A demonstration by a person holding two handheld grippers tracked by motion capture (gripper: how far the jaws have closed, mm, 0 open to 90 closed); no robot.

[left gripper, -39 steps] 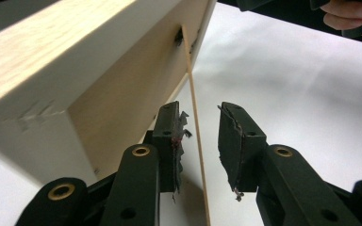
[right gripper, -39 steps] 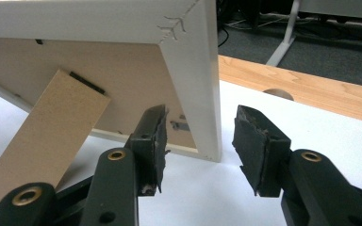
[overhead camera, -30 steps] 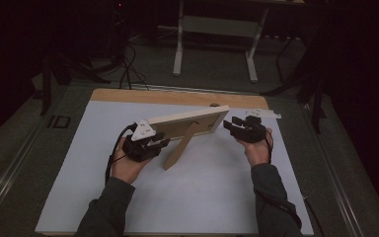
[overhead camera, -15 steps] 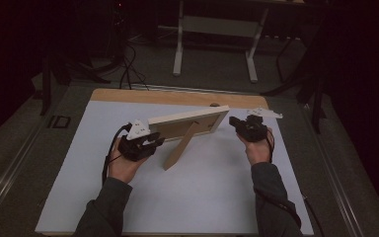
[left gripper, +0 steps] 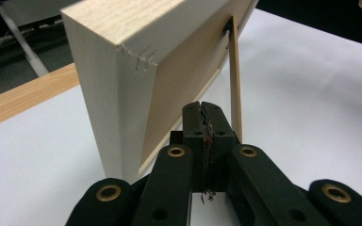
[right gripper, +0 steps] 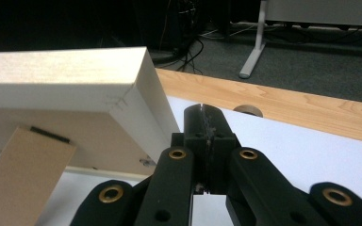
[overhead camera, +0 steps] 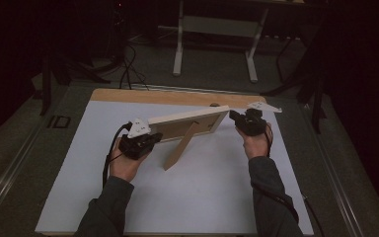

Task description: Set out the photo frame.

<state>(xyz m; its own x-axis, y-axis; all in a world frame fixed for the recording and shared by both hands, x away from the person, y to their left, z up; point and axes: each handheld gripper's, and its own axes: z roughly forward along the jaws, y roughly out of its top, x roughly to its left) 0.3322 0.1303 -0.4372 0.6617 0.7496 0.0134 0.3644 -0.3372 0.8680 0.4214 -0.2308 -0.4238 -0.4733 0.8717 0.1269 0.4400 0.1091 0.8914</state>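
Wooden picture frame [overhead camera: 190, 126] stands near the middle of the white counter [overhead camera: 202, 197], back toward the person, propped by its easel leg [overhead camera: 180, 148]. Left gripper [left gripper: 202, 113] and right gripper [right gripper: 206, 117] flank its ends; both jaws have just closed together on nothing, so the leg alone supports the frame.

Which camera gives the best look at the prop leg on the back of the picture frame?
The high view: the whole prop leg slants from the picture frame to the table. The left gripper view shows it edge-on as a thin strip; the right gripper view shows its upper part.
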